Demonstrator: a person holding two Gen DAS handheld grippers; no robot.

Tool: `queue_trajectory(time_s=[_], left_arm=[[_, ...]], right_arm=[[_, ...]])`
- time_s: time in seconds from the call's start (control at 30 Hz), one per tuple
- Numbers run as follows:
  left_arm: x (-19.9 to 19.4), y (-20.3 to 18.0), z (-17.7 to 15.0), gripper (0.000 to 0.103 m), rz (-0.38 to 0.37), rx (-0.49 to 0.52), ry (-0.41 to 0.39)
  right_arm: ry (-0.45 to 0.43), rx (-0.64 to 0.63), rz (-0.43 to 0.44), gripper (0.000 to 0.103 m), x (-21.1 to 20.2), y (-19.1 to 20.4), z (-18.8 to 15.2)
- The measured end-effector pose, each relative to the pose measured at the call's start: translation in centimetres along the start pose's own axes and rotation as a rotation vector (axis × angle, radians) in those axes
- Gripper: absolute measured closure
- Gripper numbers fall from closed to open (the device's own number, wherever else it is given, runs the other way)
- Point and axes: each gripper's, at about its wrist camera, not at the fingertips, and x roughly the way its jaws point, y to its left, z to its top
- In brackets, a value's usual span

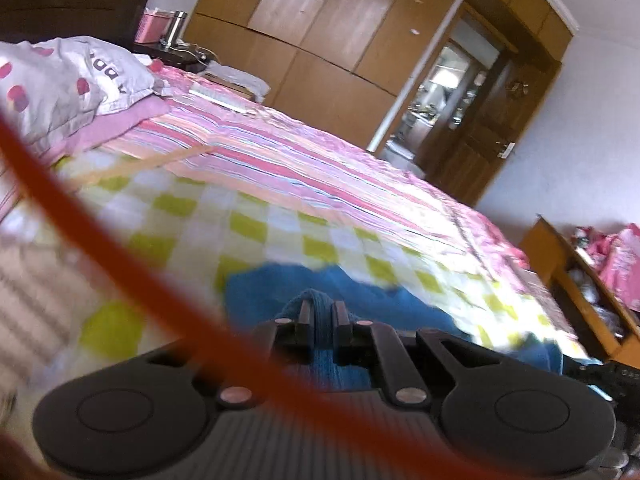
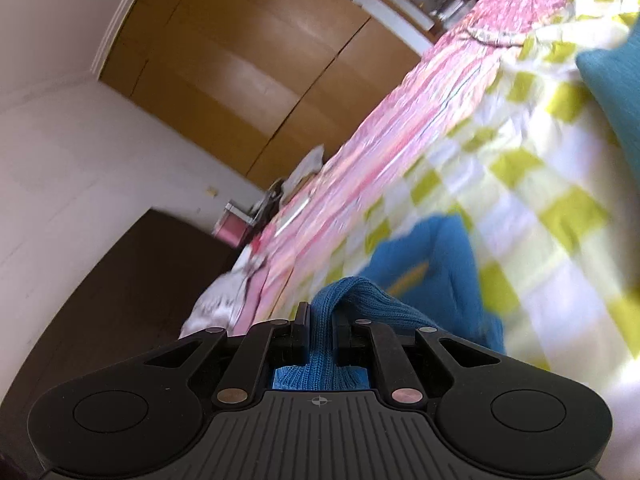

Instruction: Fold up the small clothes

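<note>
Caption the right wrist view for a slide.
Right tool pinching blue knit garment above the checked bedspread.

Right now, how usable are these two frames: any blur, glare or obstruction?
Left wrist view: an out-of-focus red cord crosses the frame, the checked bedspread is motion-smeared, the wardrobe shows glare. Right wrist view: strongly tilted, bedspread smeared, yet the blue sweater pinched in the right hand-held gripper stays sharp.

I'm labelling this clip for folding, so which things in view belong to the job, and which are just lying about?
Part of the job:
blue knit garment
left gripper
right gripper
checked sheet

Just lying about:
spotted pillow
striped bedcover
wardrobe
pink box
</note>
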Motion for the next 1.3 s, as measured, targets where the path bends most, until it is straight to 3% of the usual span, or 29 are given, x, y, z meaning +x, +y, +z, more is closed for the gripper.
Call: queue_trajectory(time_s=[0.23,0.4,0.7,0.87,1.0,1.2,1.3], left_arm=[[7.2,1.6,0.3,0.088,0.094,-0.006,0.066],[8.6,2.0,0.3,0.088,0.116,-0.012,0.078],[9.3,2.2,1.9,0.088,0.182,-0.013,0.04],[8.4,1.6,2.3,0.087,0.245,0.068,0.007],[6.4,0.7,1.7,0.087,0.213,0.126,-0.007],[4.9,-2.5,-2.7,0.086,0.14,0.335,0.099],[5.6,-3.2,-4.3,0.085,0.135,0.366,0.164]], right_arm=[[0.015,0.033,-0.129,0.093,7.4,-2.7,2.5],[0.033,0.015,-0.181,0.089,9.5,-4.2,2.4],[0.069,0.005,-0.191,0.084,10.8,-4.5,3.0],[0.053,-0.033,-0.203,0.079,11.5,-3.7,3.9],[0.046,-0.066,-0.203,0.076,11.3,-3.0,4.1],[0.06,-0.265,-0.225,0.074,10.0,-0.9,2.5],[0.085,-0.361,-0.228,0.074,9.2,0.2,1.1]])
